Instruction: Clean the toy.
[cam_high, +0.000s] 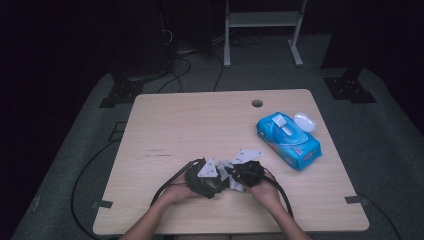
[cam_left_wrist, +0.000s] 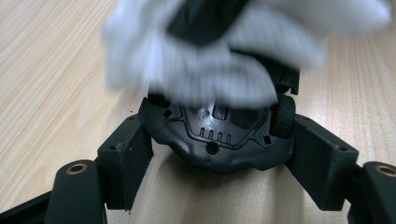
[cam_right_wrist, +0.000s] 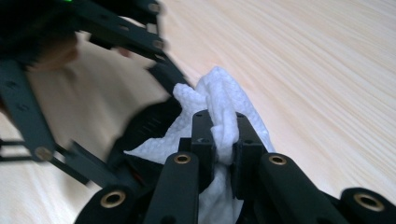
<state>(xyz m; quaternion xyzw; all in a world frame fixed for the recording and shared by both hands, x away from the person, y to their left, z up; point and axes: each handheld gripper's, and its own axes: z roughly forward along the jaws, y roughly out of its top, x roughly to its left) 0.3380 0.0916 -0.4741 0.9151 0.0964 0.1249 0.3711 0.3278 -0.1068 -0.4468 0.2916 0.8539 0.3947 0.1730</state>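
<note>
A black toy car (cam_left_wrist: 219, 135) with a small rubber wheel sits between the jaws of my left gripper (cam_left_wrist: 219, 156), which press on its two sides just above the table. My right gripper (cam_right_wrist: 223, 135) is shut on a crumpled white wipe (cam_right_wrist: 219, 93). The wipe (cam_left_wrist: 210, 70) lies against the top of the car, blurred. In the high view both grippers meet near the table's front middle, the left gripper (cam_high: 202, 179) beside the right gripper (cam_high: 246, 172), with the wipe (cam_high: 226, 166) between them. The car (cam_right_wrist: 149, 122) is partly hidden by the wipe.
A blue pack of wipes (cam_high: 289, 141) with its white lid (cam_high: 304, 121) flipped open lies at the right of the wooden table (cam_high: 175, 125). A cable hole (cam_high: 257, 103) is near the far edge. Cables trail off the front edge.
</note>
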